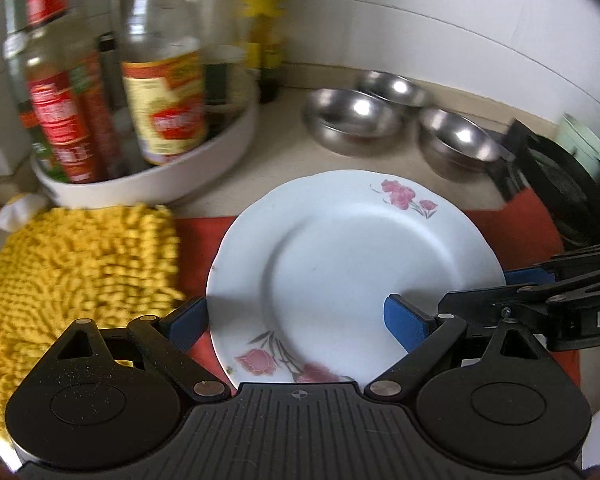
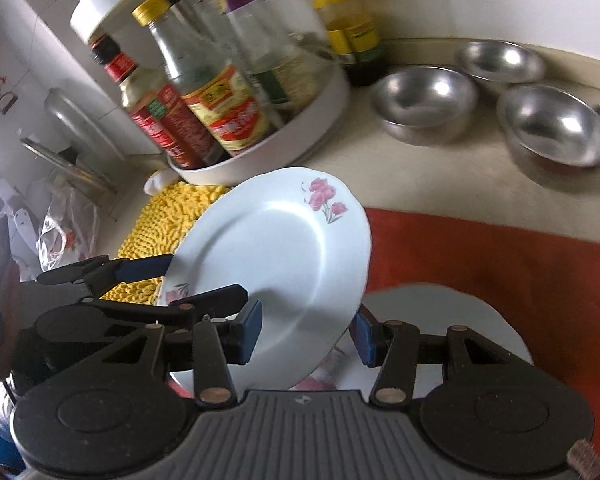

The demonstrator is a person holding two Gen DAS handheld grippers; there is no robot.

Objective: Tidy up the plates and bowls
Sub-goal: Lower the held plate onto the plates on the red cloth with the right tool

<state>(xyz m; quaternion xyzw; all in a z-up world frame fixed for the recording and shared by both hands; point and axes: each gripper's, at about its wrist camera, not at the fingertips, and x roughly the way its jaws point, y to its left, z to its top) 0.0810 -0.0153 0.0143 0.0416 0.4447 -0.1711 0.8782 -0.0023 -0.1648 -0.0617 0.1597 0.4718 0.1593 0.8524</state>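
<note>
right claw [image 2: 306,334] pinched rim of tilted floral plate [image 2: 272,248] above red mat [image 2: 480,264]; left claw [image 1: 296,322] spread wide, plate between pads, grip unclear; three steel bowls [image 1: 354,118] on worktop [image 1: 276,160].

Soft, even daylight. Glare spots inside steel bowls [image 1: 350,114]. Motion blur smears sauce bottles [image 1: 60,120] and yellow mat [image 1: 76,272]; white plate [image 2: 272,256] fairly sharp. Strong fisheye bending, dark vignette at corners.
</note>
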